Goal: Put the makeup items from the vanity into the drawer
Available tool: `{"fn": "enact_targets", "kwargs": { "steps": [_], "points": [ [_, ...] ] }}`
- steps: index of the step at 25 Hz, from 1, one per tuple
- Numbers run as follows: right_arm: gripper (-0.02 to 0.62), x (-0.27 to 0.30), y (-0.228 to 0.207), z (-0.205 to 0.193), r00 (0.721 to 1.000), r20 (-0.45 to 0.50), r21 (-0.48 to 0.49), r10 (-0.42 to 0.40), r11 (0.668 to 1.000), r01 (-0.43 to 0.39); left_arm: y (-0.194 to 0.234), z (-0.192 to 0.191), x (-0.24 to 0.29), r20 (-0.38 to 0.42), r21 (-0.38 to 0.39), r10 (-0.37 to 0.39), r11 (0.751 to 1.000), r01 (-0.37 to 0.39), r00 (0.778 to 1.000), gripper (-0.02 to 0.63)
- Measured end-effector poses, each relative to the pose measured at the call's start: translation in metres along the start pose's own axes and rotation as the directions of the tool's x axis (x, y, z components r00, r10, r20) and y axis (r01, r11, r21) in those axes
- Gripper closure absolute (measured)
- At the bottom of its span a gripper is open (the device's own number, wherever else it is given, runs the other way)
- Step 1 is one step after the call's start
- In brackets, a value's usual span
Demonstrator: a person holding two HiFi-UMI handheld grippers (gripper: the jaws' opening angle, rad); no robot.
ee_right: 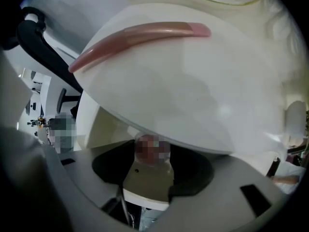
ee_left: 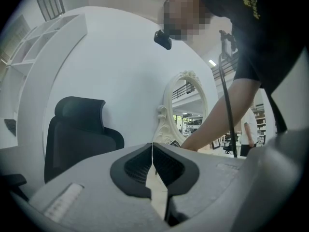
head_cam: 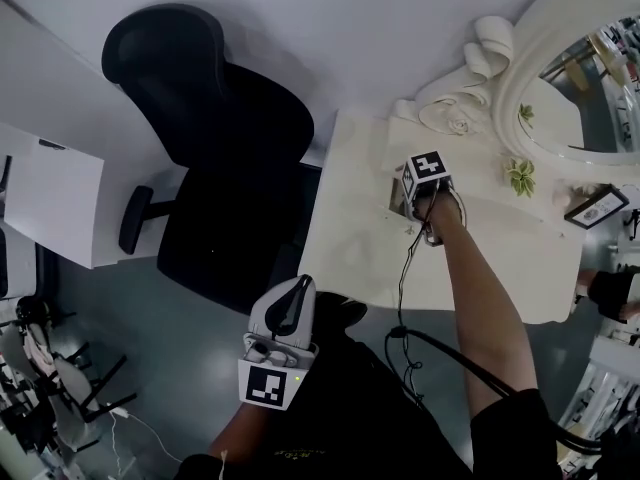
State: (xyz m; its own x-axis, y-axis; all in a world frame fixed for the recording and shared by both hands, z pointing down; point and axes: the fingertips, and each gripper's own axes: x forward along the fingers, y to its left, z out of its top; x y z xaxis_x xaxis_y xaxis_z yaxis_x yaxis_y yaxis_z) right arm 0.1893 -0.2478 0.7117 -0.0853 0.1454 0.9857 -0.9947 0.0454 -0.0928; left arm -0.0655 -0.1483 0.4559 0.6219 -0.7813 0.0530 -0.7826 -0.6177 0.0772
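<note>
A black office chair (head_cam: 215, 158) is seen far left of the mirror (head_cam: 580, 78). The left gripper (head_cam: 297, 293) is held low in front of the desk (head_cam: 360, 258), also well left of the mirror, its jaws closed together on nothing. Further right, the right gripper (head_cam: 422, 190) is pointed straight down over the desk, just left of the mirror's base, and a beige makeup item (ee_right: 147, 175) is gripped between its jaws, which are kept partly apart by it.
</note>
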Motion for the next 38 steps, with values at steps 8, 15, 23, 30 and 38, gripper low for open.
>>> {"fn": "enact_targets", "kwargs": {
  "steps": [8,15,23,30,38],
  "points": [
    [0.357,0.006,-0.006,0.000,0.998,-0.056,0.099,0.017,0.995,-0.011,0.015,0.005,-0.018,0.021,-0.003,0.063,0.998,-0.063,0.998,0.583],
    [0.351,0.007,-0.005,0.000,0.997,-0.069,0.119,0.019,0.993,-0.011,0.018,0.006,-0.028,0.028,-0.008,0.090,0.996,-0.090,0.996,0.583],
    [0.348,0.011,-0.008,-0.002,0.992,-0.117,0.189,0.042,0.982,-0.019,0.021,0.002,-0.044,0.017,-0.004,0.136,0.991,-0.136,0.991,0.583],
    [0.347,0.009,-0.006,-0.001,0.993,-0.110,0.189,0.047,0.982,-0.025,0.024,0.000,-0.051,0.013,-0.005,0.156,0.988,-0.156,0.988,0.583],
    [0.326,0.004,-0.006,0.002,0.995,-0.065,0.179,0.070,0.982,-0.057,0.024,0.004,-0.049,0.016,0.002,0.144,0.990,-0.144,0.990,0.583]
  ]
}}
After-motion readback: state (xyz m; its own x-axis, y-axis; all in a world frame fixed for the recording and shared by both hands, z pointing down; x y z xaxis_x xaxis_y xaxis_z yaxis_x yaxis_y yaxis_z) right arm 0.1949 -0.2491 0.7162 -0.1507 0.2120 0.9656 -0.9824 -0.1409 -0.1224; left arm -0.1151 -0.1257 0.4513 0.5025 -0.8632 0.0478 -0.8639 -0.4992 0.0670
